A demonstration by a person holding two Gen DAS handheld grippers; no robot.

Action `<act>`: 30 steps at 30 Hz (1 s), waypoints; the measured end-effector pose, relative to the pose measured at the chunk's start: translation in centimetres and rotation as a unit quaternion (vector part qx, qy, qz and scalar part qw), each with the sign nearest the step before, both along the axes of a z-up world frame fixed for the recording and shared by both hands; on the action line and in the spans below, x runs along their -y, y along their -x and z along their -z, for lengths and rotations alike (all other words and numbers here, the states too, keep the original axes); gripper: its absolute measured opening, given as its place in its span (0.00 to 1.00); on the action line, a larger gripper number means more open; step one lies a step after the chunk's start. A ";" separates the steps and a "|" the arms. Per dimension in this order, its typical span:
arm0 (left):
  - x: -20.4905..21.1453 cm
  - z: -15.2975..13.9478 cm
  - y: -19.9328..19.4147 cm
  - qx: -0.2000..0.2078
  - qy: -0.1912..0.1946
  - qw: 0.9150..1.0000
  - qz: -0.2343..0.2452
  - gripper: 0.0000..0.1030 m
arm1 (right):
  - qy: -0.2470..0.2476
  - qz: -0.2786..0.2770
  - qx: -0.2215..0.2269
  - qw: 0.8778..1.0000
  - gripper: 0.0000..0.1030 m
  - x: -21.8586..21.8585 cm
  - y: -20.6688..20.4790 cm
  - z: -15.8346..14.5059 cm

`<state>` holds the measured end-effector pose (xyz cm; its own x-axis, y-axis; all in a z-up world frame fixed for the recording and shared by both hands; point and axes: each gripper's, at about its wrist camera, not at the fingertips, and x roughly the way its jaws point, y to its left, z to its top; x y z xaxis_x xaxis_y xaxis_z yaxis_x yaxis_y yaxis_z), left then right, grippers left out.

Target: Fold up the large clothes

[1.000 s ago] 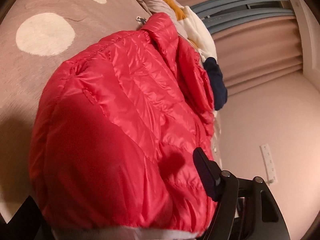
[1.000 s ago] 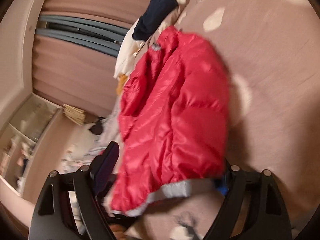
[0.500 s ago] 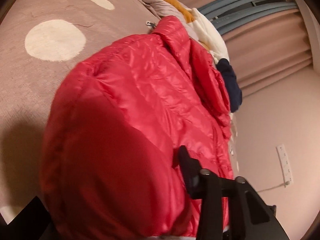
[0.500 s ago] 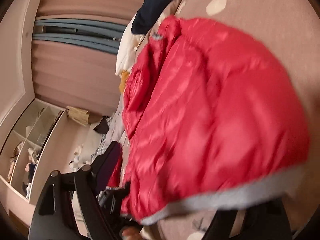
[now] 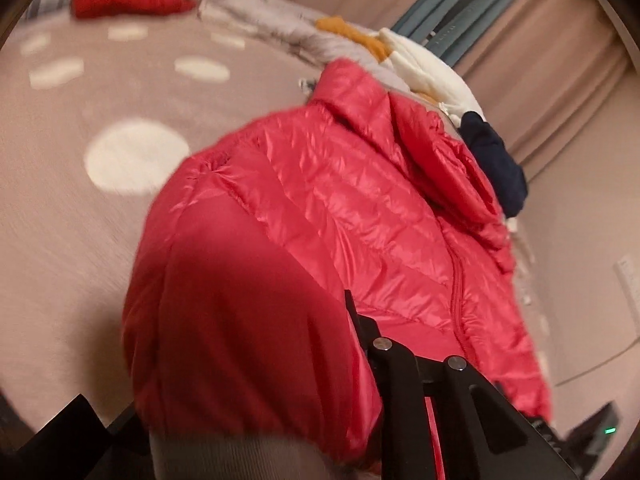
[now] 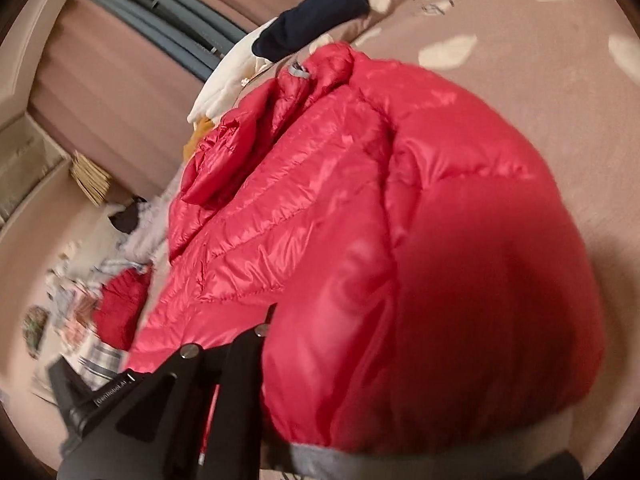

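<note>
Left wrist view first: only one black finger (image 5: 362,320) of the left gripper (image 5: 256,400) shows properly, pressed against the bottom of the red puffer jacket (image 5: 320,216), and the jaws are closing with the jacket's hem bunched between them, so I'd call that a pinch on the fabric near the grey ribbed band (image 5: 224,456). Right wrist view is pretty much the mirror of it: the right gripper (image 6: 340,420) is clamped down tight, one finger (image 6: 256,344) visible and the other buried under the puffy red stuff, with the jacket (image 6: 360,200) swelling up over the grip and its grey band (image 6: 320,460) running along the bottom edge. My guess is each hand has a bottom corner so the hem can be carried up toward the collar (image 5: 352,92) in one go, which makes sense for something this slippery and bulky. The jacket itself lies flat on the pinkish blanket with pale spots (image 5: 120,160), zip side up, collar pointing away, hood or sleeve bunched on one side. Past the collar there's a heap of other clothes (image 5: 420,68), white, mustard and navy, just touching or close to the collar, presumably waiting their turn. Both views are a bit smeared, so I can't say exactly how much cloth each pinch has.
</note>
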<state>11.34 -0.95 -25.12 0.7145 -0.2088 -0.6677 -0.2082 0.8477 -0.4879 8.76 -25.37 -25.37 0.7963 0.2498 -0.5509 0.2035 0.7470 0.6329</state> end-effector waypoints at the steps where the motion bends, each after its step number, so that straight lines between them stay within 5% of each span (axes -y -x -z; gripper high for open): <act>1: 0.1 -0.5 0.2 0.009 -0.012 1.000 -0.005 0.18 | 0.006 0.000 0.003 1.000 0.10 0.1 0.4 0.0; 8: 0.5 -5.1 2.4 0.083 -0.070 0.994 -0.023 0.18 | 0.064 -0.009 0.068 0.996 0.10 0.1 2.2 -4.4; 15: 0.9 -10.6 5.6 0.174 -0.089 0.980 -0.023 0.18 | 0.111 -0.006 0.156 0.981 0.10 0.1 5.5 -10.6; 20: 0.8 -13.3 7.5 0.184 -0.087 0.979 -0.017 0.18 | 0.134 -0.004 0.199 0.971 0.10 0.0 8.2 -13.7; 24: -0.8 -14.5 9.5 0.203 -0.033 0.979 0.005 0.18 | 0.139 -0.004 0.221 0.965 0.10 0.1 10.3 -15.1; 30: -0.2 -15.6 10.1 0.211 -0.070 0.975 0.001 0.18 | 0.137 0.006 0.224 0.965 0.10 -0.5 11.3 -16.5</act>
